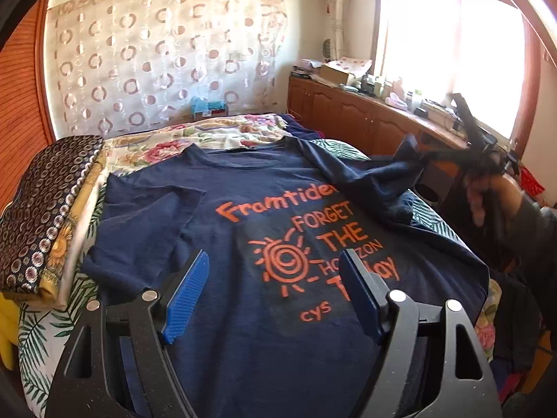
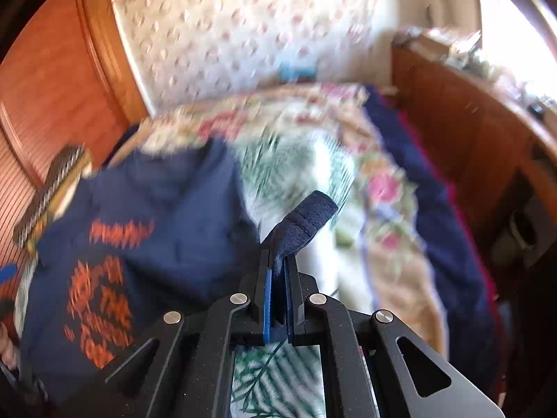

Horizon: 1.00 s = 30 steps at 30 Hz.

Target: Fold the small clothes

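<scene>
A navy T-shirt [image 1: 264,313] with orange print lies face up on the bed, neck toward the far wall. Its left sleeve [image 1: 146,216] is folded in over the body. My left gripper [image 1: 275,264] is open and empty, hovering over the shirt's lower front. My right gripper [image 2: 277,264] is shut on the right sleeve [image 2: 306,223] and holds it lifted off the bed; in the left wrist view it [image 1: 477,153] is blurred at the far right, with the sleeve [image 1: 383,177] stretched up to it. The right wrist view is motion-blurred; the shirt [image 2: 156,209] lies to its left.
The bed has a leaf-print sheet [image 1: 45,334] and a floral quilt [image 1: 209,136] at its far end. A stack of folded patterned fabrics [image 1: 45,216] sits at the left edge. Wooden cabinets [image 1: 348,111] with clutter run under the window on the right.
</scene>
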Tool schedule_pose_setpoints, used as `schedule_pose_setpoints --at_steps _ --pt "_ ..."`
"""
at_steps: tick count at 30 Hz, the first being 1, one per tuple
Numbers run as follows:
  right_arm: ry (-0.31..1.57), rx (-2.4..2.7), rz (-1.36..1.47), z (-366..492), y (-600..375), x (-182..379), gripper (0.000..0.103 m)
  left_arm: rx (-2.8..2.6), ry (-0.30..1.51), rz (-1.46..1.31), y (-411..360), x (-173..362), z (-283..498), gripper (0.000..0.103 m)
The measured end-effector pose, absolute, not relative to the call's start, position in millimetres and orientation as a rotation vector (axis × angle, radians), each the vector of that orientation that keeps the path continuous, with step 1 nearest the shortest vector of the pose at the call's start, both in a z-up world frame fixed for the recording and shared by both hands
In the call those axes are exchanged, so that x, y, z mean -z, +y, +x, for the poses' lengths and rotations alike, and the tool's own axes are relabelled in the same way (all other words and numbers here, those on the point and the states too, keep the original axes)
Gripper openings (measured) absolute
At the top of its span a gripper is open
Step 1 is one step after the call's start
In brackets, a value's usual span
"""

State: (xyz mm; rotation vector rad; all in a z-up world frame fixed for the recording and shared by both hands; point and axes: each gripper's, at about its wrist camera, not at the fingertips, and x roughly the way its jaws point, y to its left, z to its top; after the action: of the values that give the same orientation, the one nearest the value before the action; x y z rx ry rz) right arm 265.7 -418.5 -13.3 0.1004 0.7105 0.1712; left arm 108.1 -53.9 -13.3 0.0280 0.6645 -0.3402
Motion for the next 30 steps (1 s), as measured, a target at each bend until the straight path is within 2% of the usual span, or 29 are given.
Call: schedule_pose_setpoints --at_steps 4,8,14,20,21,23,25,30 --pt "0.646 -0.069 0.052 273 -436 -29 0.005 0.318 0.657 0.011 -43 11 108 0.078" --pt "0.652 -0.001 0.001 287 -439 -46 0.005 0.305 0.65 0.005 -37 12 107 0.078" --pt "0.631 -0.094 -0.1 274 -381 -55 0.005 0.291 0.644 0.005 -32 13 105 0.078" --pt "0.675 -0.368 -0.141 237 -308 -35 0.006 0.283 0.646 -0.007 -27 14 106 0.078" --pt "0.678 -0.378 -0.153 234 -303 -31 0.009 0.282 0.647 -0.006 -26 14 106 0.078" --pt "0.679 -0.415 -0.163 231 -297 -24 0.034 0.279 0.649 -0.004 -26 14 104 0.078" --pt "0.68 -0.418 -0.16 236 -303 -18 0.044 0.28 0.649 -0.005 -24 14 105 0.078" --pt "0.745 -0.351 -0.146 259 -326 2 0.045 0.28 0.651 -0.014 -24 15 106 0.078"
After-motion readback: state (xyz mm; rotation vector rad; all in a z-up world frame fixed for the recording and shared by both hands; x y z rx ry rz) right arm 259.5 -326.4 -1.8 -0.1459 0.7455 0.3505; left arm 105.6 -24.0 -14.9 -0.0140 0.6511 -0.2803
